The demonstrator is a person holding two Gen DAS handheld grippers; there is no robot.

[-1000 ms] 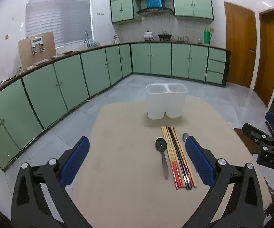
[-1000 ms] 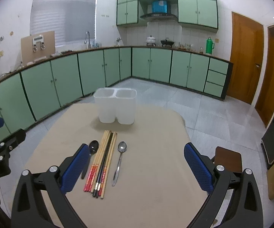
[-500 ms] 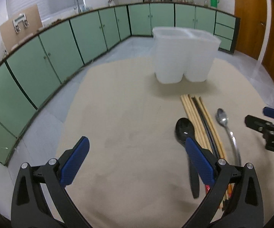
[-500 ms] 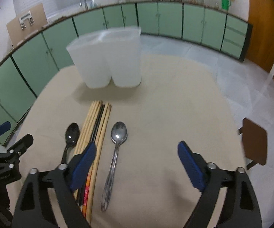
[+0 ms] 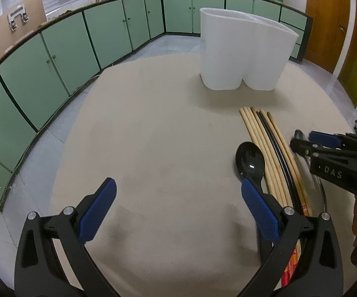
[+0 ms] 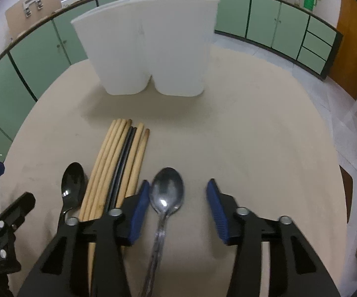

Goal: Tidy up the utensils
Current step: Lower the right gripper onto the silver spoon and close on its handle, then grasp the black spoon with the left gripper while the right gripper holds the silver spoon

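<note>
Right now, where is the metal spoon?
In the right wrist view the metal spoon lies on the table, between the open right gripper's fingers, just right of the chopsticks.

Materials and finish on the table

The table (image 6: 252, 128) has a matt beige top that looks like cloth. The holder (image 6: 151, 47) is white matt plastic, a little translucent. The chopsticks (image 6: 119, 158) are pale smooth wood, with one black glossy pair between them. The black spoon (image 5: 249, 162) is glossy, the metal spoon (image 6: 167, 193) is shiny steel with dull marks. The pads (image 6: 215, 208) are blue textured rubber on black matt plastic arms.
</note>
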